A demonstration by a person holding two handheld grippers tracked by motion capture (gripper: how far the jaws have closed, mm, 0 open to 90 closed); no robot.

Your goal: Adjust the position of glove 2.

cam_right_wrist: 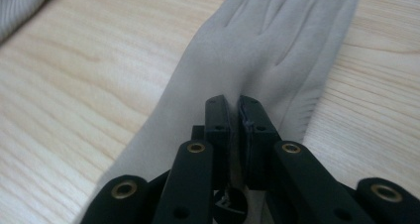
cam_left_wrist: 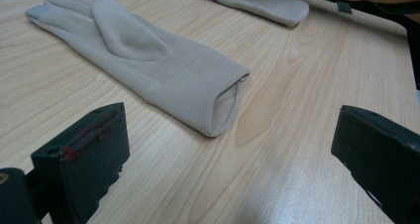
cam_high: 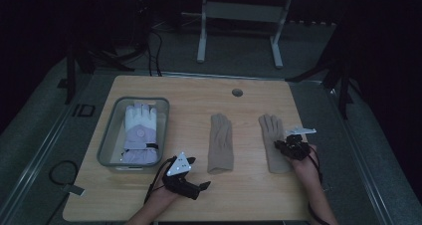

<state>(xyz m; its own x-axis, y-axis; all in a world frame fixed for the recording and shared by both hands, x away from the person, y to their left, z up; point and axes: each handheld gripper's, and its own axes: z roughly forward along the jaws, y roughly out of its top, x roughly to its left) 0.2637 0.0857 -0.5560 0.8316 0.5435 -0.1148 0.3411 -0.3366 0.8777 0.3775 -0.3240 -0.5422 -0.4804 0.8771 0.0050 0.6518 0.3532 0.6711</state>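
Two beige gloves lie flat on the wooden table, fingers pointing far: the right glove sits at the right with the right gripper clenched on a pinch of its cloth near the middle, and the left glove lies at the centre, its cuff open toward the near edge. The left gripper rests on the table just near of that cuff, jaws spread wide and empty. At the far left a clear bin holds what looks, in the dim light, like a white and lilac padded glove.

Matt cloth gloves; smooth wood-grain table.
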